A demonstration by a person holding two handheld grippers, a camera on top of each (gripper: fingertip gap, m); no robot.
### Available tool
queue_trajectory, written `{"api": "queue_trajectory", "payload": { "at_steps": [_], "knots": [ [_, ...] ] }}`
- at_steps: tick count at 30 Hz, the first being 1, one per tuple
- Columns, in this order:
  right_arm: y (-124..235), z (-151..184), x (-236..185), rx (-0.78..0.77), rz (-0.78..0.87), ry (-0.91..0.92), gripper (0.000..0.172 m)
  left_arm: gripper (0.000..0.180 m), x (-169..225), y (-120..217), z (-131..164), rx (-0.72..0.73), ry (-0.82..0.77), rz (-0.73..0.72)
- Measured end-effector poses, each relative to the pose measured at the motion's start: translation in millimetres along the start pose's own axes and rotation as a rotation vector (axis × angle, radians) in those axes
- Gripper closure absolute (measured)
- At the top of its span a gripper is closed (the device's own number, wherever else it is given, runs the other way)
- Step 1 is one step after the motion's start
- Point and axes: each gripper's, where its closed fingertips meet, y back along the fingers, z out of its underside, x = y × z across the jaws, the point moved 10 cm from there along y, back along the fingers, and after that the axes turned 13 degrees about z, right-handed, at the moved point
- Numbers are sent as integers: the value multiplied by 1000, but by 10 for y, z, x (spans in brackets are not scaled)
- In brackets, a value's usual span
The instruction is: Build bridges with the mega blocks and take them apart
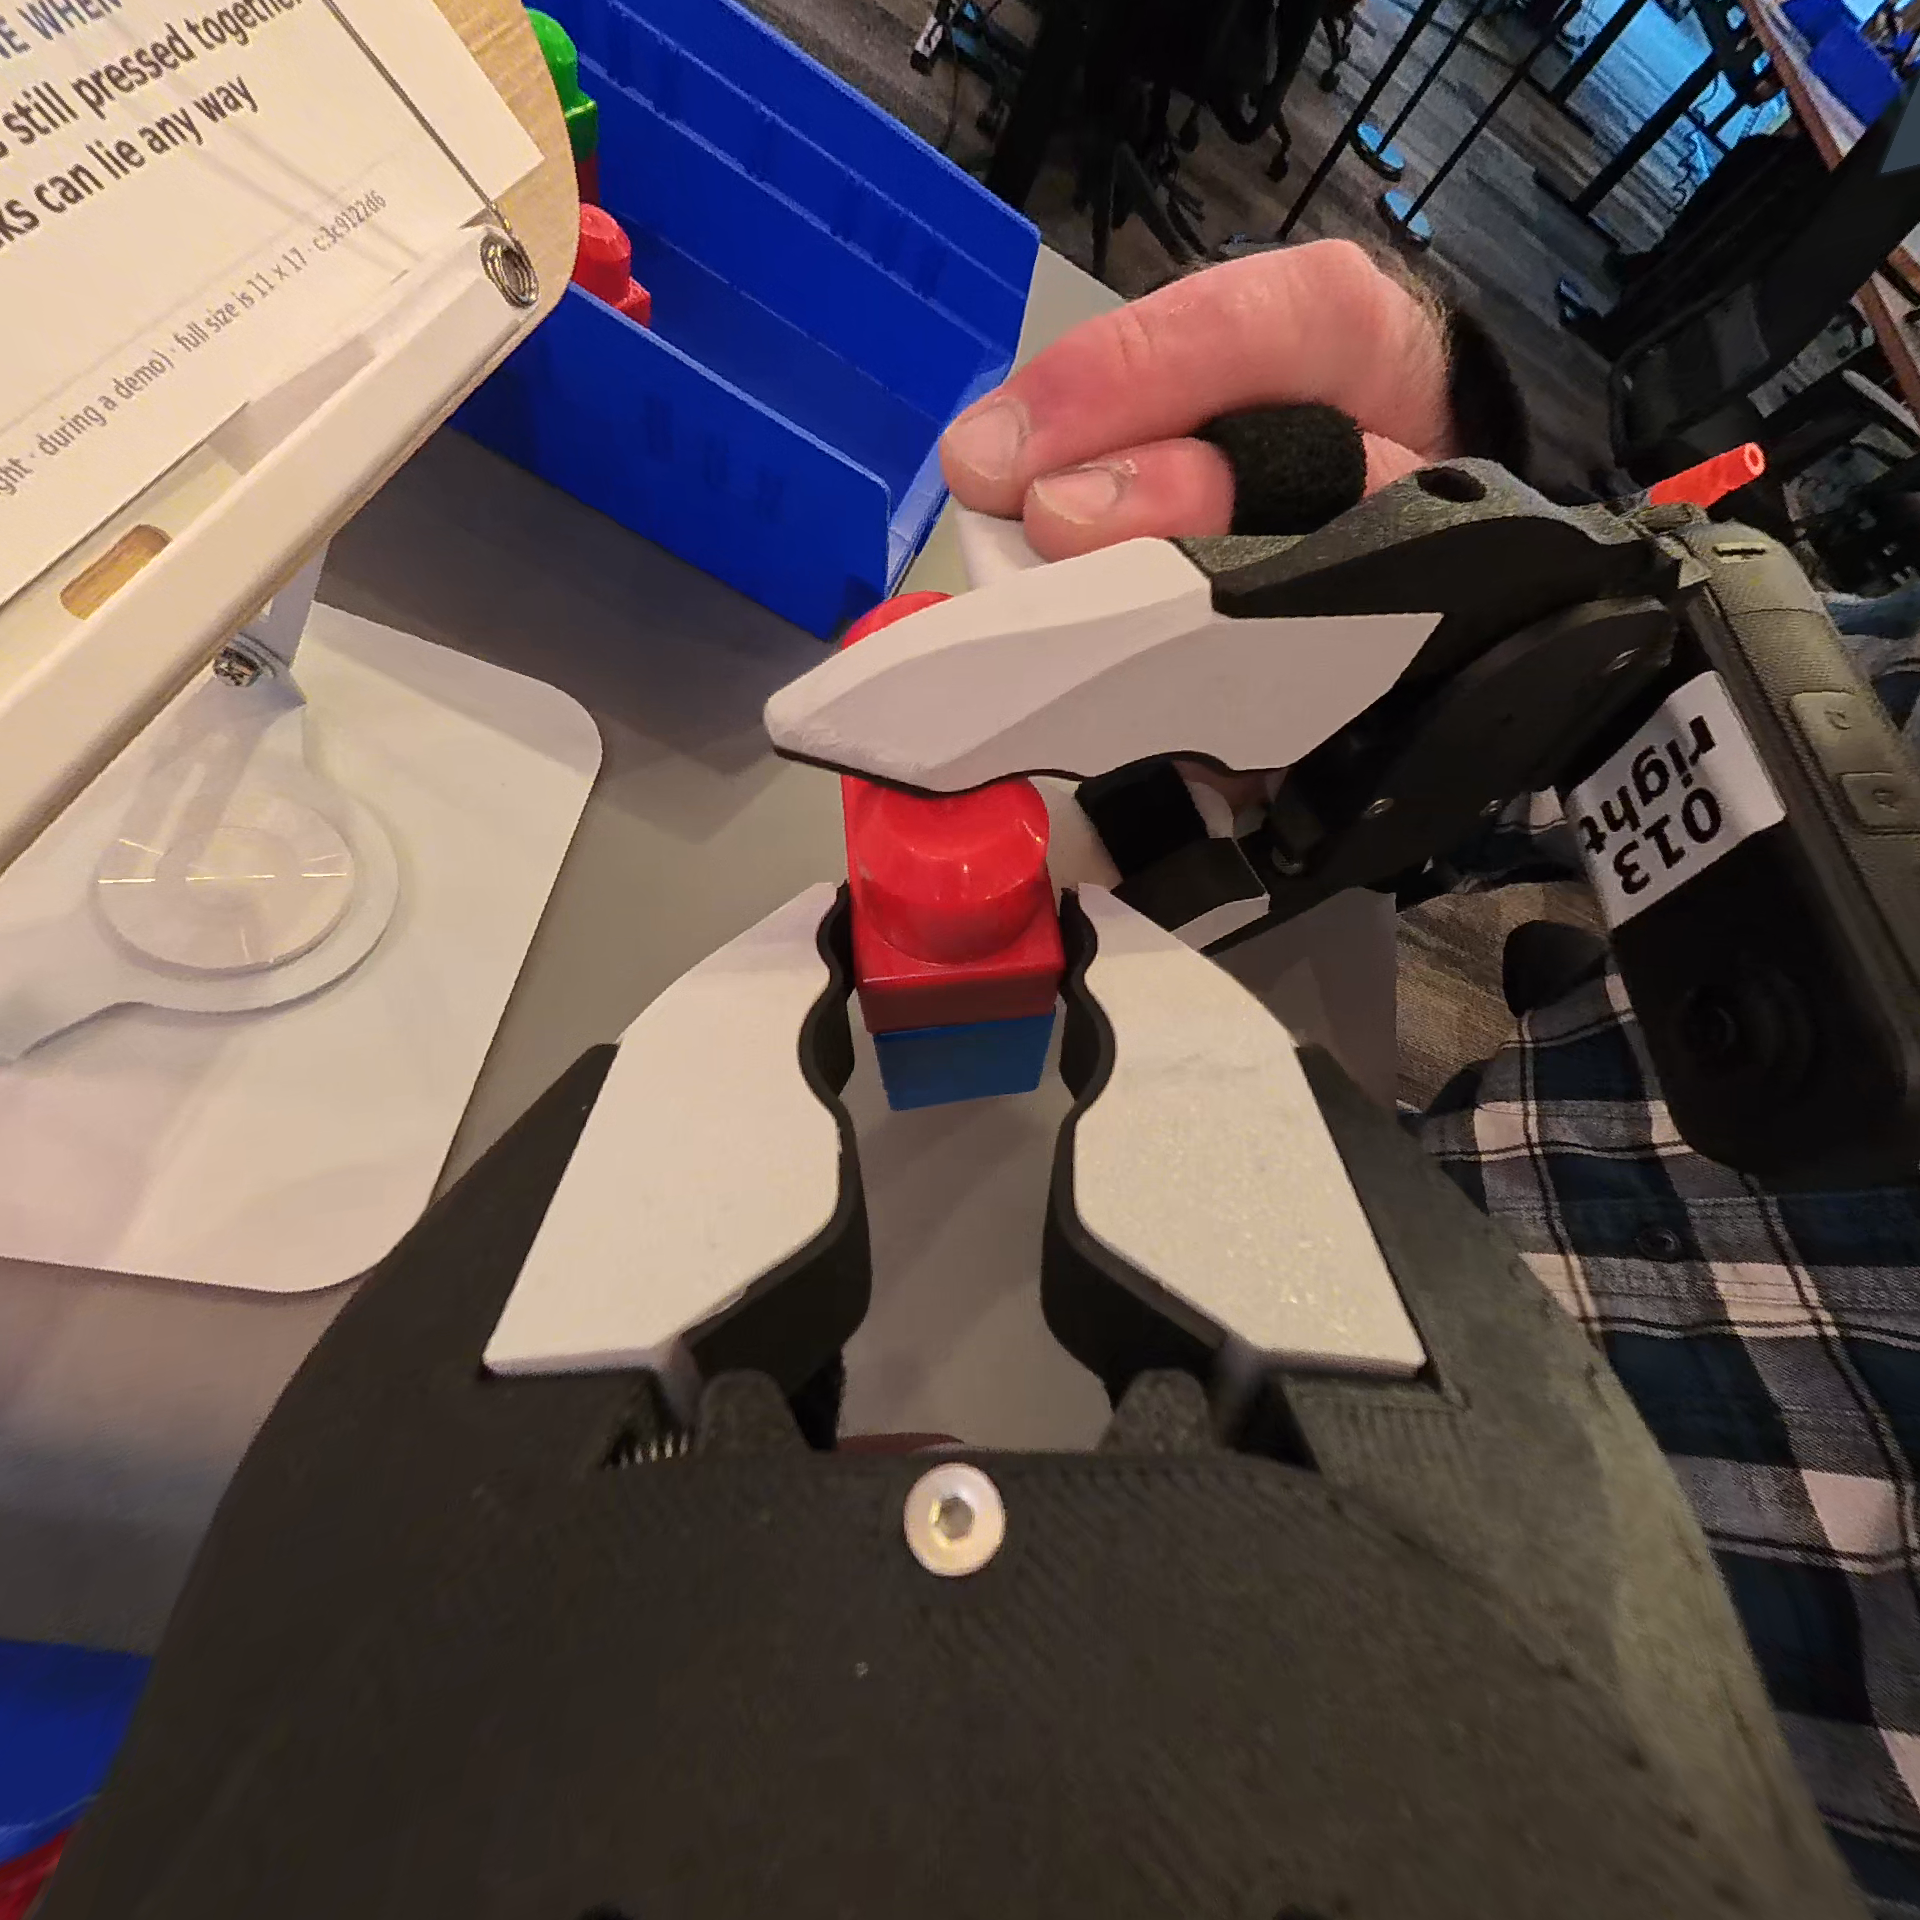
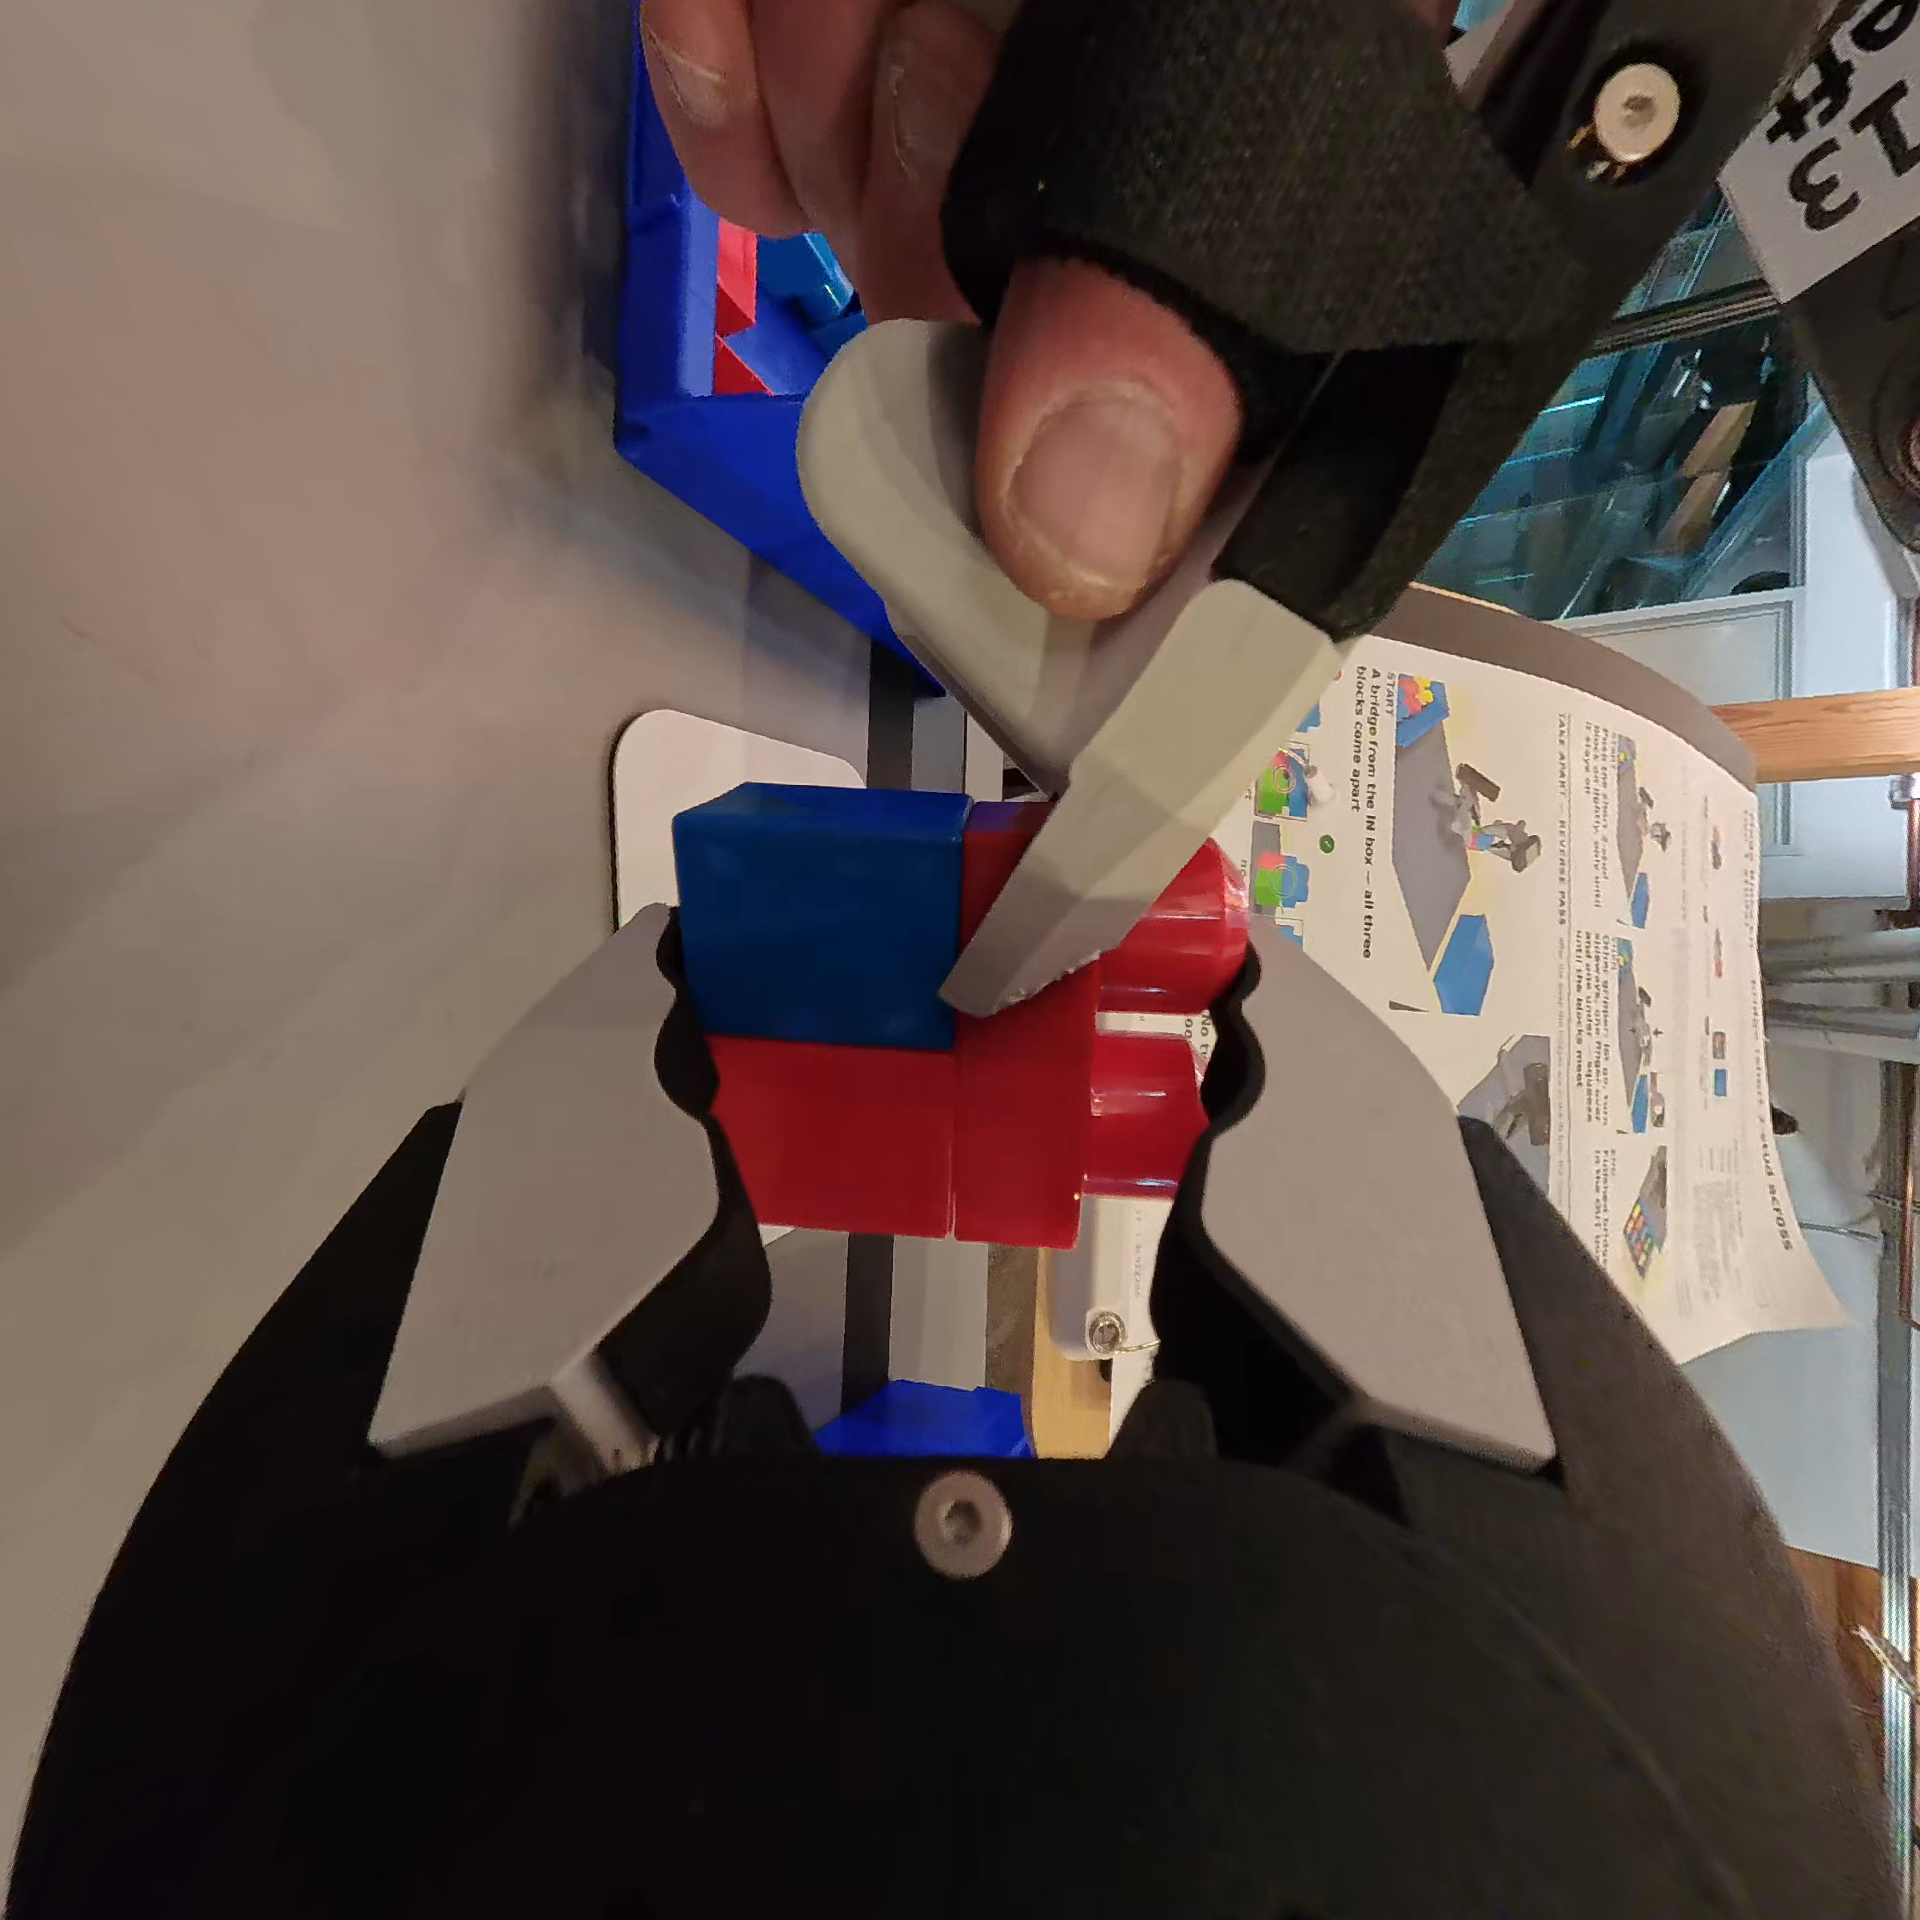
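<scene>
Both tools are on one small block assembly, held up off the grey desk (image 1: 665,748), just in front of the blue bin (image 1: 790,343).

Left tool (image 1: 956,966): clamped across the width of the long red block (image 1: 961,935), pads pressing its two side walls, blue block (image 1: 961,1060) stuck right beneath.

Right tool (image 2: 961,997): spread wide, gripping the stack top to bottom, w/ one pad on the base of the blue block and short red block (image 2: 831,1132), the other on the studs of the long red block.

Handling, my guess: hollow hard plastic, so light, stiff, not fragile. Glossy walls look slippery, esp. the rounded studs, so a pad there could skid. Better hold = flat side walls, low, near a seam. Friction-fit joints prob. need a firm pull or a peel/twist, not a straight tug. Squeeze won't hurt them.

More blocks sit in the bin; an instruction sheet (image 2: 1538,997) stands behind.
</scene>
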Motion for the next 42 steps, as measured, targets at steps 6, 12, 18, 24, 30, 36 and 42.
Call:
{"api": "queue_trajectory", "payload": {
  "at_steps": [6, 12, 18, 24, 30, 36, 42],
  "knots": [
    [62, 105, 137, 85, 34, -88, 76, 139, 87, 133, -15, 107, -65, 50],
    [274, 235, 402, 452, -78, -473, 76, 128, 168, 322, 87, 379, -112, 274],
    [420, 171, 422, 639, -102, -486, 76, 102, 202, 29, 261, 526, -70, 503],
    [425, 37, 308, 653, -119, -404, 76, 99, 271, -294, 360, 553, -75, 575],
    [419, 14, 264, 578, -115, -330, 67, 106, 252, -313, 433, 586, -140, 486],
    [420, 282, 465, 442, -207, -449, 76, 106, 320, -84, 411, 586, -333, -12],
    [297, 506, 768, 390, -514, -1174, 92, 106, 552, -21, 327, 240, -796, -983]
  ]
}}
